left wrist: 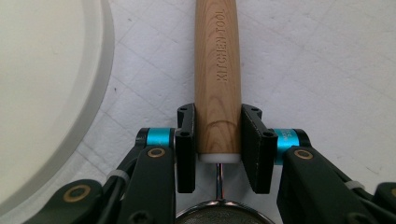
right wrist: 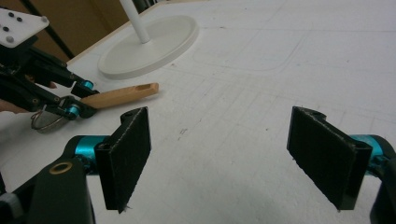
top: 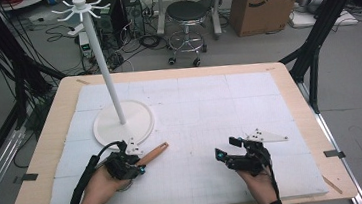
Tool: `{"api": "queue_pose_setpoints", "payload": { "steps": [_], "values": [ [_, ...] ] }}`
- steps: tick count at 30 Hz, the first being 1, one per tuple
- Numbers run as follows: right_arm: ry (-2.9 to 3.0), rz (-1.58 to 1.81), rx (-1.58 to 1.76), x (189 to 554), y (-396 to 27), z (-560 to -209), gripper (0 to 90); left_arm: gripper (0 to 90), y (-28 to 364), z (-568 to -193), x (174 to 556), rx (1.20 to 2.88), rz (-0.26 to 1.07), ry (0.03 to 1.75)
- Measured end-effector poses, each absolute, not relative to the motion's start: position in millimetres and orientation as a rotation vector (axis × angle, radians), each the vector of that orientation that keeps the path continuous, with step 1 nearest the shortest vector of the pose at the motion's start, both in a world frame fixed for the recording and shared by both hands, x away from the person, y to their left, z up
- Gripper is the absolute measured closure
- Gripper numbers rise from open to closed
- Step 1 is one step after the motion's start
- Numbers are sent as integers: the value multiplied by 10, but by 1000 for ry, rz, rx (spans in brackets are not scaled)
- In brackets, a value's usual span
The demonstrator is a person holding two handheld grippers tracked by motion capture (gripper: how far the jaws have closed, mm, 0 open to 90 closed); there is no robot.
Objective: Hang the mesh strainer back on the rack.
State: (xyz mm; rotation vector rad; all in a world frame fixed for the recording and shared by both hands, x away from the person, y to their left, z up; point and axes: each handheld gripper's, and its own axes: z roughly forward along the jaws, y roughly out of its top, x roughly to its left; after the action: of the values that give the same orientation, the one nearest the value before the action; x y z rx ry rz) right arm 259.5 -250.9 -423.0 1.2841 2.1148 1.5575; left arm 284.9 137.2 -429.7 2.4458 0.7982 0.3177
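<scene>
Left claw (left wrist: pixel 218 140) is clamping both pads on the strainer's wooden handle (left wrist: pixel 217 74) at its lower end, centre of the left gripper view. The strainer (top: pixel 139 161) is lying on the table (top: pixel 287 79) at lower left of the high view, just below the stand (top: pixel 123 122). Judged light and stiff; smooth round wood may be rotating in the grip, and the mesh bowl (left wrist: pixel 219 214) looks dentable, so the handle is the proper hold. Right claw (right wrist: pixel 233 154) is standing wide apart, holding nothing, at lower right.

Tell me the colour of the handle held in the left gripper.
Light brown wood grain; the handle shows best in the left gripper view.
</scene>
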Motion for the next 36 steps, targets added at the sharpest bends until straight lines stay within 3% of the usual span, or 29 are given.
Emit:
{"api": "queue_pose_setpoints", "payload": {
  "steps": [14,36],
  "values": [
    [2105,1555,1288,2593,-2533,-4236,206,694,1490,-4163,2851,2286,286,798],
    [2091,1585,1282,2584,-2535,-4229,194,693,1994,-3887,2816,1778,194,772]
  ]
}}
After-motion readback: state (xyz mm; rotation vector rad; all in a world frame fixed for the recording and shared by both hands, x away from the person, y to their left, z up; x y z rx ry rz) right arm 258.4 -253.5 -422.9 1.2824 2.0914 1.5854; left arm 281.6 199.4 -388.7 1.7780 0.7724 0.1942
